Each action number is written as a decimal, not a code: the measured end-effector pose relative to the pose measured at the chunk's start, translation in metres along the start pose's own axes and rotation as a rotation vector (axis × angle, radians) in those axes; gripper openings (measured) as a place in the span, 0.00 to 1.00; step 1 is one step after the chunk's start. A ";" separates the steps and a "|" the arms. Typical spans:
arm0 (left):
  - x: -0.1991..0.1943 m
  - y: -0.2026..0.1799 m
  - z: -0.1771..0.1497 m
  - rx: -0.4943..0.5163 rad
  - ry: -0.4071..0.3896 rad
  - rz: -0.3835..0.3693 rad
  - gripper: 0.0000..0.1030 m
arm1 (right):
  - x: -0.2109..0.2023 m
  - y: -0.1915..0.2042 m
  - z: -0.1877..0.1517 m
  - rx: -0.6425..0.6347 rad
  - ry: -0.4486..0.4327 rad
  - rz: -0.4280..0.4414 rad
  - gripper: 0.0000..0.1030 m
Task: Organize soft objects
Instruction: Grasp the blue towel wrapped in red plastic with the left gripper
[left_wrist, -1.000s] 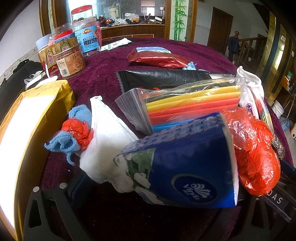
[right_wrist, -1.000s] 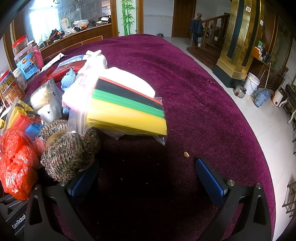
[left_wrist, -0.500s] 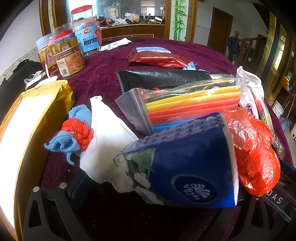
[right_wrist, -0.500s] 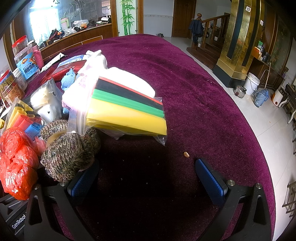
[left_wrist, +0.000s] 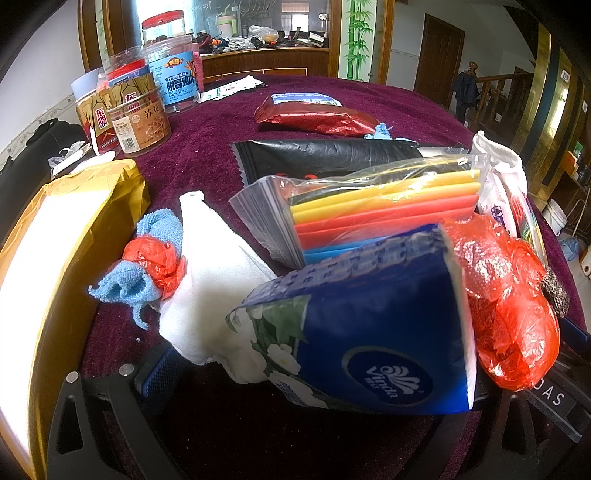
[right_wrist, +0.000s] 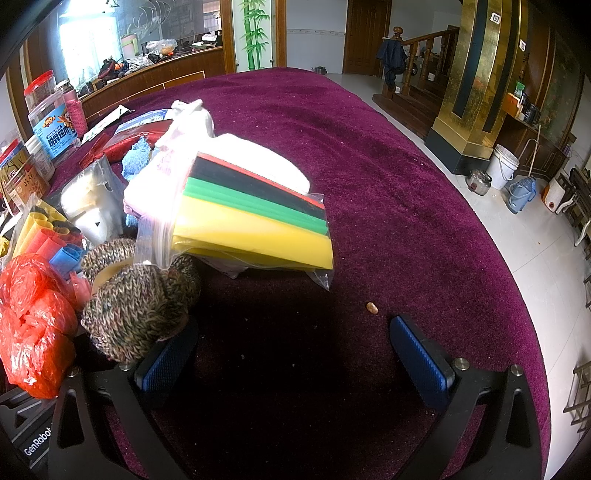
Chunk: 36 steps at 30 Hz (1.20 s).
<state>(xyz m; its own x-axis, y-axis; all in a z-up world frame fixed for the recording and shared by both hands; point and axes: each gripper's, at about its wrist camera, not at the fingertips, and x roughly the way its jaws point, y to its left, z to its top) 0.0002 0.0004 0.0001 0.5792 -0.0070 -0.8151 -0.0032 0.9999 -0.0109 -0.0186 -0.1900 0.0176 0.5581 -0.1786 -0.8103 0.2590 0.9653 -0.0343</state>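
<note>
A blue tissue pack (left_wrist: 369, 332) lies between the fingers of my left gripper (left_wrist: 321, 384), which stands open; its right finger is hidden behind the pack. A white cloth (left_wrist: 210, 288) touches the pack's left end, beside a blue towel (left_wrist: 114, 284) with red plastic. Behind the pack is a zip bag of coloured foam sheets (left_wrist: 369, 214), and a red plastic bag (left_wrist: 509, 306) sits on the right. My right gripper (right_wrist: 295, 354) is open over bare purple cloth, with nothing between its fingers. A knitted bundle (right_wrist: 136, 310) rests by its left finger, near a zip bag of yellow, green and black foam (right_wrist: 251, 225).
Snack jars (left_wrist: 147, 114) stand at the far left of the purple table (right_wrist: 388, 177). A gold box (left_wrist: 55, 258) runs along the left side. A red foil packet (left_wrist: 314, 118) and a black packet (left_wrist: 325, 155) lie further back. The table edge curves on the right, above a tiled floor.
</note>
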 end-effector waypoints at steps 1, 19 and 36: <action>0.000 0.001 0.000 0.010 0.012 -0.010 0.99 | 0.000 0.000 0.000 -0.001 0.000 0.001 1.00; -0.074 0.039 -0.043 0.179 0.010 -0.163 0.90 | -0.048 -0.015 -0.012 -0.068 -0.005 0.036 0.95; -0.105 0.076 -0.034 0.132 -0.043 -0.197 0.96 | -0.072 -0.044 -0.027 0.110 -0.261 0.202 1.00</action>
<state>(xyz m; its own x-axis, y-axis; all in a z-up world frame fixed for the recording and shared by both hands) -0.0889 0.0768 0.0653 0.5922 -0.2042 -0.7795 0.2183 0.9718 -0.0888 -0.0912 -0.2144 0.0618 0.7857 -0.0429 -0.6171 0.1986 0.9623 0.1860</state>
